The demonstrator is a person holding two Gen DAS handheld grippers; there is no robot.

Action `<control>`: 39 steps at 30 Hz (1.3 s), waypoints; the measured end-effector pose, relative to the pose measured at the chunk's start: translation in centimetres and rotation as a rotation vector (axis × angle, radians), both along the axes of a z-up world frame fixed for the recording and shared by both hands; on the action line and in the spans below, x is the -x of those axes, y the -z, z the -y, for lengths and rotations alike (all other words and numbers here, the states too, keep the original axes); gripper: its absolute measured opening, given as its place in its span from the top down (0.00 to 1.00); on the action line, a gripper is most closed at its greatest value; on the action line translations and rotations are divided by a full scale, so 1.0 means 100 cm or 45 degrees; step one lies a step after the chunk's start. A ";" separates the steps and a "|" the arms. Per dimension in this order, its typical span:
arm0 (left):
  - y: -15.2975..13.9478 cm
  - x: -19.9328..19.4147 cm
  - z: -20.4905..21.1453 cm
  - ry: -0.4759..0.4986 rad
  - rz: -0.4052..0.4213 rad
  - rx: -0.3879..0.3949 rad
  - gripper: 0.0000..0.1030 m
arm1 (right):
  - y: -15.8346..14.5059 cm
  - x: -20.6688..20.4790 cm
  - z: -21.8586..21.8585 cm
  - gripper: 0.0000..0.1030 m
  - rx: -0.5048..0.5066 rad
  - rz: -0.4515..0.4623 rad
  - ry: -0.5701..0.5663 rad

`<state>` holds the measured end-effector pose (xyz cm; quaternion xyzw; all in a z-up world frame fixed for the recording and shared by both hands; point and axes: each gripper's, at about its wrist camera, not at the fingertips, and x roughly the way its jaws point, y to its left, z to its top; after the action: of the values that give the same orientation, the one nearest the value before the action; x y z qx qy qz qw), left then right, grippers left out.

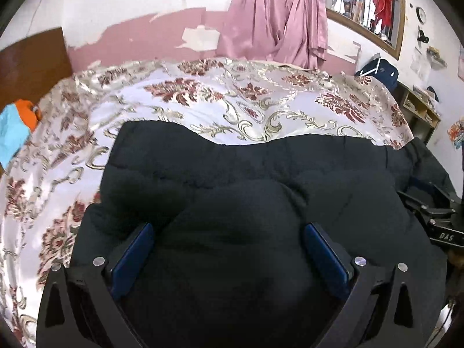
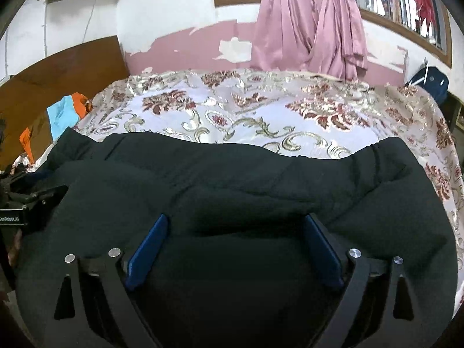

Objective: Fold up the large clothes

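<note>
A large black garment [image 1: 246,174] lies spread over a floral bedspread [image 1: 203,101], with a bulky fold running across it. My left gripper [image 1: 229,227] is low over the near part, its blue pads [image 1: 136,255] wide apart with black cloth bulging between them. In the right wrist view the same garment [image 2: 232,179] fills the lower half over the bedspread [image 2: 261,110]. My right gripper [image 2: 236,217] is open too, a hump of cloth between its blue pads [image 2: 145,252], which do not pinch it. The two grippers are side by side: the right one's black frame [image 1: 443,223] shows at the edge.
An orange and light blue cloth [image 2: 63,113] lies by the wooden headboard [image 2: 66,66] at the left. Pink curtains [image 1: 275,20] hang on the far wall under a window. A dark blue bag [image 1: 380,72] and a wooden shelf [image 1: 420,107] stand beyond the bed's right side.
</note>
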<state>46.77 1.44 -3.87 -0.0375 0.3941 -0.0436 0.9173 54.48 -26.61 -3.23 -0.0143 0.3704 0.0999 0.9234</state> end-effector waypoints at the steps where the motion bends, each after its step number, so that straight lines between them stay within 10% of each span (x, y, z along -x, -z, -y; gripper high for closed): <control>1: 0.002 -0.004 -0.002 0.009 -0.014 0.019 0.00 | 0.003 -0.003 -0.001 0.10 0.004 -0.010 0.003; 39: 0.022 -0.007 -0.005 0.020 0.080 0.129 0.00 | 0.022 0.001 0.002 0.05 -0.029 0.044 0.020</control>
<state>47.47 1.93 -6.04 -0.0795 0.3628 -0.0720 0.9257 54.36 -26.78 -5.41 -0.0026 0.3534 0.0966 0.9305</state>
